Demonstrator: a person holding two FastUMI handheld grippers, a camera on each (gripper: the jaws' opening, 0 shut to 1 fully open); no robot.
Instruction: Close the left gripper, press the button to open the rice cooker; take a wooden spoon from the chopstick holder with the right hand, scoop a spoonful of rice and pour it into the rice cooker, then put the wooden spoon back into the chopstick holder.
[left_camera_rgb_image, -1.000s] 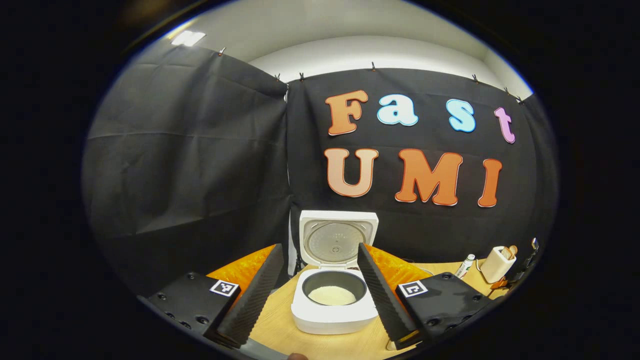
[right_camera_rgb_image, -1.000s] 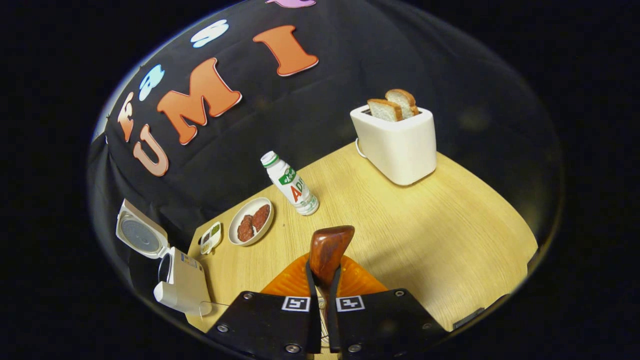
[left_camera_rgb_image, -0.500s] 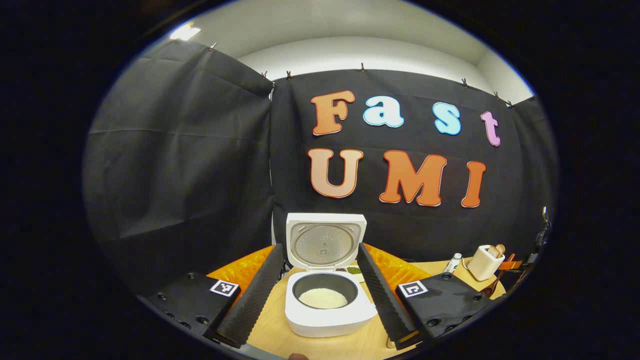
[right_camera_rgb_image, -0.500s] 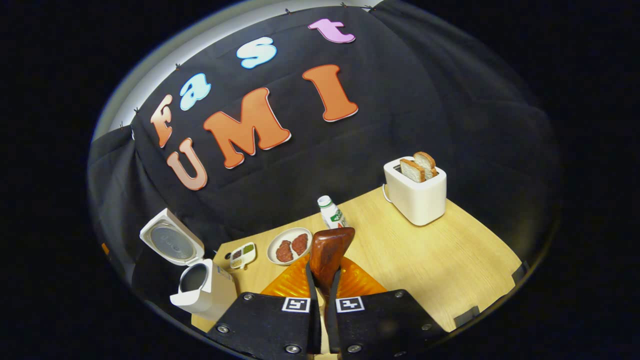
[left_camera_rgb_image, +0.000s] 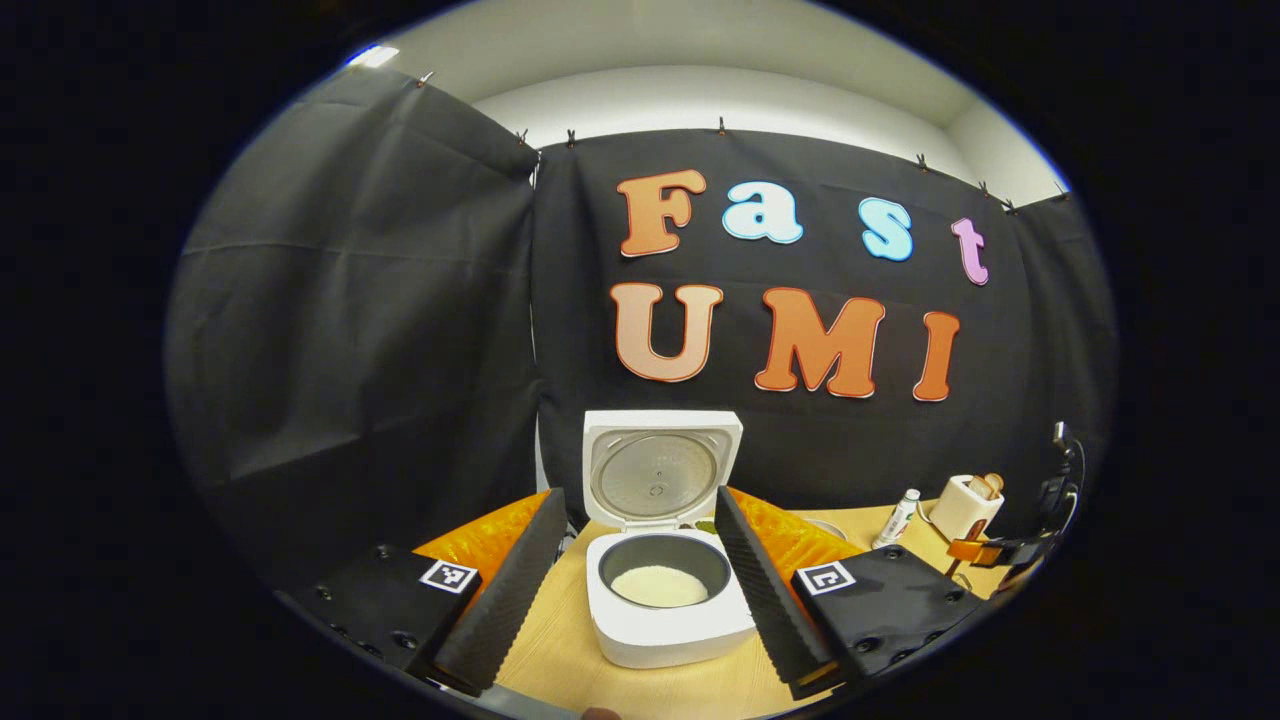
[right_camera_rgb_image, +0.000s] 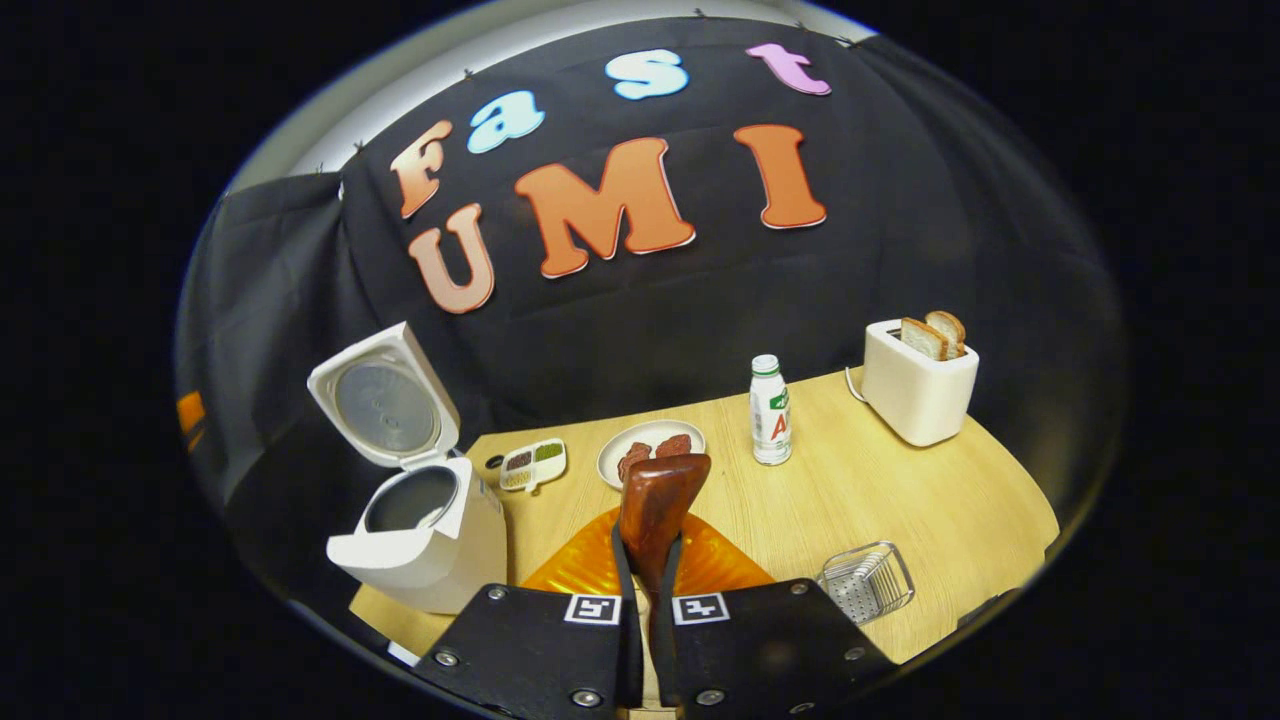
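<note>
While clamped on the wooden spoon (right_camera_rgb_image: 655, 515), right gripper (right_camera_rgb_image: 647, 590) beside open rice cooker (right_camera_rgb_image: 420, 520); left gripper (left_camera_rgb_image: 640, 570) jaws spread, framing the cooker

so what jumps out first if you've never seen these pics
The white rice cooker stands with its lid up and rice in the pot, framed between the open left gripper's fingers. In the right gripper view, the right gripper is shut on a wooden spoon, with a toaster holding bread at the table's far right.
</note>
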